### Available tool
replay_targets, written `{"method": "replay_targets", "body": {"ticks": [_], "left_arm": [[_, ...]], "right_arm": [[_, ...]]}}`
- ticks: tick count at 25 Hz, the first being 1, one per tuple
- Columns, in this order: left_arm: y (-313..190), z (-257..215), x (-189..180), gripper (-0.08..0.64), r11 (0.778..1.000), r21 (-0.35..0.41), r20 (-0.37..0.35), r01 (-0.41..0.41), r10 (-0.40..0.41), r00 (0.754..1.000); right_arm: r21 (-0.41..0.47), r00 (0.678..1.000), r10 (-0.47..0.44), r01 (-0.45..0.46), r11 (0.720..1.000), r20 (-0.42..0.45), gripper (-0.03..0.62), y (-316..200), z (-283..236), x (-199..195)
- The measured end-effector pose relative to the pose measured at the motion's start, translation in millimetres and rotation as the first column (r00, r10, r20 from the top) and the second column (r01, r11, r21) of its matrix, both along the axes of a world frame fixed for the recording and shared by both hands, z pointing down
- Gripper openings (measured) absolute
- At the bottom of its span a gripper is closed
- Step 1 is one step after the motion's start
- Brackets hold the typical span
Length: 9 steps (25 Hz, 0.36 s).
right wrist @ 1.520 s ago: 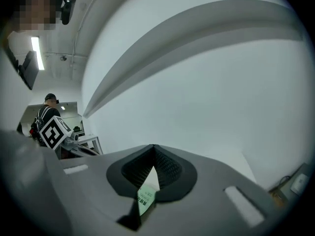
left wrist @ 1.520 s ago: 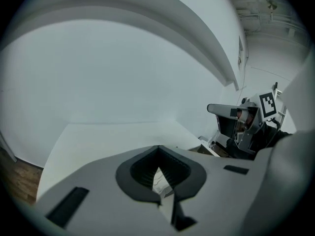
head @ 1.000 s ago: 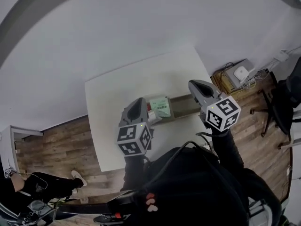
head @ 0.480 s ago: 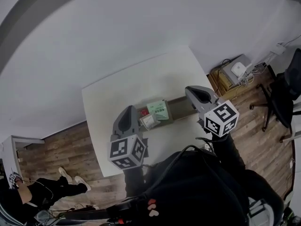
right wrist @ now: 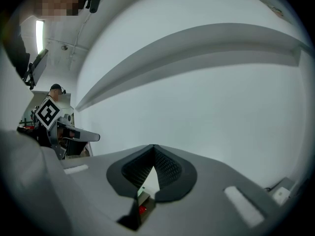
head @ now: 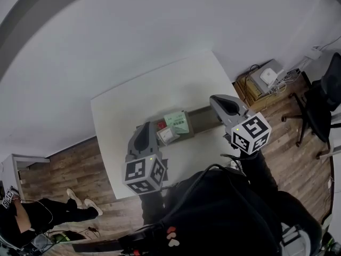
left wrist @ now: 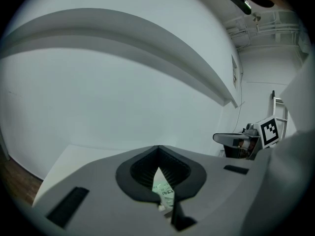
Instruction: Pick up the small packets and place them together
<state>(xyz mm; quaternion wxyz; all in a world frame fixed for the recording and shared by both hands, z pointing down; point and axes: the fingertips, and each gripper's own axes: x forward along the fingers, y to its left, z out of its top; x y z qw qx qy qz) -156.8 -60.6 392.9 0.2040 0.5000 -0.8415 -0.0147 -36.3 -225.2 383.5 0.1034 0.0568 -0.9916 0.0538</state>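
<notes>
Jaws closed and empty on left gripper (head: 145, 128) and right gripper (head: 217, 100); packets (head: 177, 122) lie between them

The left gripper (left wrist: 157, 150) has jaws together, a green packet (left wrist: 162, 187) showing through their gap.

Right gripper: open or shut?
Shut. In the right gripper view the right gripper has its jaws meeting at the tips, with nothing pinched between them.
</notes>
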Motion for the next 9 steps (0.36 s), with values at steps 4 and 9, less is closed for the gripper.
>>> {"method": "replay_targets", "body": {"ticks": [4,9], "left_arm": [[2.9,-1.9,1.6,0.0,1.0,0.001,0.001,0.0,0.0,1.0],[8.9,-1.5,0.0,-0.002,1.0,-0.004,0.005,0.012,-0.012,1.0]], "right_arm": [[0.02,1.0,0.007,-0.007,1.0,-0.002,0.0,0.8,-3.8,3.0],[0.03,1.0,0.011,-0.011,0.999,0.006,0.0,0.7,-7.7,5.6]]}}
